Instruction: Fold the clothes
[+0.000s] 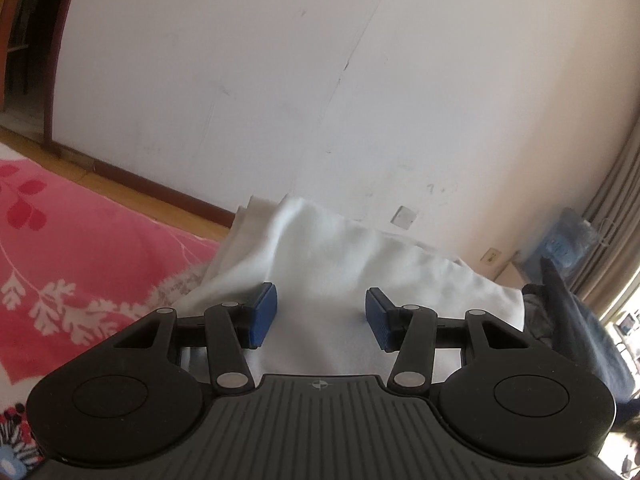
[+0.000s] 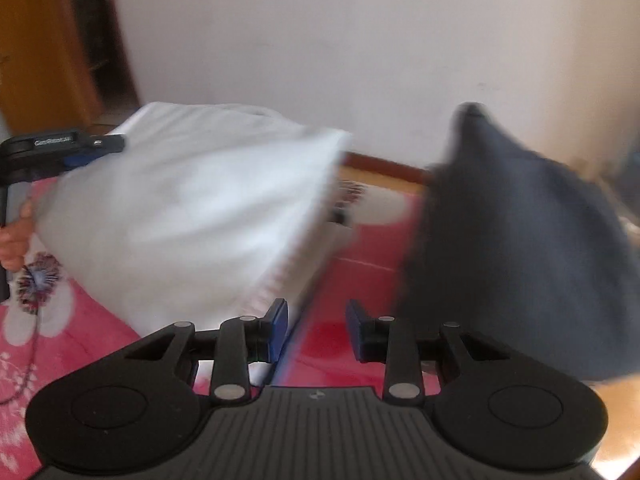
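A white folded garment [image 1: 340, 264] [image 2: 192, 208] lies on the pink flowered bedcover [image 1: 80, 240]. My left gripper [image 1: 322, 316] is open over its near part, and smooth white cloth fills the gap between its blue pads [image 1: 264, 316]. In the right wrist view the left gripper [image 2: 96, 146] shows from the side at the garment's left edge, held by a hand [image 2: 16, 240]. My right gripper [image 2: 318, 332] is open at the garment's near right corner, with only pink bedcover [image 2: 332, 336] between its pads. A dark blue-grey garment [image 2: 520, 240] [image 1: 568, 320] is heaped to the right.
A white wall [image 1: 320, 80] with a brown skirting board [image 1: 160, 192] runs behind the bed, with a strip of wooden floor between. A wooden door frame [image 2: 40, 40] is at the left. A striped curtain [image 1: 612, 208] and a blue bag [image 1: 568, 240] are at the far right.
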### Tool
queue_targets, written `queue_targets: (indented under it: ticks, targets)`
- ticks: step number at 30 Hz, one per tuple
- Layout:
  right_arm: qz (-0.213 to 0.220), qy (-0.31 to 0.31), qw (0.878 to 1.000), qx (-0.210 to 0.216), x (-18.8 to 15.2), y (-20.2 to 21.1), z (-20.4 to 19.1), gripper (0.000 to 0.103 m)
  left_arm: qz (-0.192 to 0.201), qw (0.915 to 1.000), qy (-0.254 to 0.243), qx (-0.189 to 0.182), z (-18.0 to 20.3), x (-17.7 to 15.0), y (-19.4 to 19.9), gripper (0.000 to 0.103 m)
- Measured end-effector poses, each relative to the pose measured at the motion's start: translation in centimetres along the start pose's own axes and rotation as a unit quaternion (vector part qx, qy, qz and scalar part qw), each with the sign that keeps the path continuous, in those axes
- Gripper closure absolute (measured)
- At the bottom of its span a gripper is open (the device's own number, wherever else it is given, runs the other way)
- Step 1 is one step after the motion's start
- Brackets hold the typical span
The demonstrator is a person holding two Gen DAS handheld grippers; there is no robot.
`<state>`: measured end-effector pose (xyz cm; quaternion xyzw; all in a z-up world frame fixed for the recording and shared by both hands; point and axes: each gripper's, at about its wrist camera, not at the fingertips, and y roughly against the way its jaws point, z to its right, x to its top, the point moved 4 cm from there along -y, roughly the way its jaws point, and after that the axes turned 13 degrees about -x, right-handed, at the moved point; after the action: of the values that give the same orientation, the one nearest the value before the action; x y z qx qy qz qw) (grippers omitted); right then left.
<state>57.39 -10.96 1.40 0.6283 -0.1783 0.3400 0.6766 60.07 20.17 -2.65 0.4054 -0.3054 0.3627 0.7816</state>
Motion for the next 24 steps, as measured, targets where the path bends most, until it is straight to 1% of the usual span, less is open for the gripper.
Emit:
queue_targets:
  ticks: [1,2,4,5,6,8,9,10,13,14,15,16,17,18,20,21,22,23,24]
  targets:
    - [0.015,-0.001,1.000,0.001,0.3,0.7,0.3,0.068,0.002,1.0000,-0.001,-0.001,-0.2,0.1,0.2,0.054]
    - [0.046,0.002,0.999,0.017,1.0,1.6,-0.1,0.068,0.005,1.0000,0.000,0.000,-0.4,0.1,0.5,0.054]
    - [0.111,0.020,0.992,0.065,2.2,2.9,-2.1,0.068,0.012,0.9999,-0.006,0.002,-0.3,0.0,0.9,0.054]
    - [0.135,0.031,0.986,0.092,2.3,3.1,-3.2,0.068,0.015,0.9998,-0.011,0.006,-0.2,-0.1,1.0,0.054]
    - [0.143,0.041,0.983,0.111,1.7,2.9,-4.1,0.069,0.018,0.9997,-0.015,0.010,-0.2,-0.3,1.1,0.054]
    - [0.133,0.064,0.981,0.123,-0.7,1.4,-5.3,0.069,0.031,0.9993,-0.011,0.016,-0.1,-0.3,1.9,0.054]
    - [0.129,0.066,0.982,0.122,-2.1,0.9,-5.3,0.069,0.041,0.9989,-0.007,0.019,-0.1,-0.2,2.5,0.054]
    - [0.127,0.052,0.985,0.108,-3.7,0.7,-4.5,0.069,0.057,0.9981,-0.002,0.023,0.0,-0.2,3.5,0.053]
    - [0.120,0.011,0.990,0.068,-8.1,1.1,-2.0,0.069,0.100,0.9942,0.009,0.040,0.7,-0.7,6.7,0.040]
    - [0.117,0.001,0.991,0.057,-9.5,1.6,-1.3,0.068,0.113,0.9926,0.010,0.044,1.2,-1.3,8.1,0.038]
    - [0.115,0.000,0.992,0.049,-10.8,2.3,-1.0,0.068,0.119,0.9919,0.010,0.042,1.8,-2.0,9.2,0.037]
    - [0.112,0.002,0.993,0.043,-12.1,3.2,-0.9,0.068,0.121,0.9919,0.012,0.038,2.5,-2.9,10.3,0.032]
    - [0.111,0.003,0.993,0.039,-13.4,4.0,-0.9,0.068,0.117,0.9925,0.016,0.033,3.3,-4.1,11.3,0.027]
    - [0.110,0.002,0.993,0.036,-14.5,4.7,-1.1,0.067,0.105,0.9939,0.019,0.026,4.2,-5.4,12.2,0.026]
    - [0.103,0.000,0.994,0.039,-15.9,6.3,-2.0,0.064,0.068,0.9974,0.022,0.013,6.2,-8.0,14.0,0.018]
    - [0.100,-0.007,0.994,0.044,-16.3,7.5,-2.5,0.057,0.046,0.9986,0.023,0.007,7.3,-9.2,14.9,0.016]
    - [0.095,-0.018,0.994,0.052,-16.7,8.5,-2.9,0.052,0.027,0.9993,0.025,0.004,8.2,-10.4,15.8,0.011]
    - [0.087,-0.031,0.994,0.062,-17.3,9.7,-3.1,0.052,0.010,0.9996,0.026,-0.001,9.2,-11.5,17.1,0.007]
    - [0.079,-0.041,0.993,0.071,-17.9,10.9,-3.3,0.048,-0.005,0.9996,0.028,-0.006,10.1,-12.5,18.3,0.005]
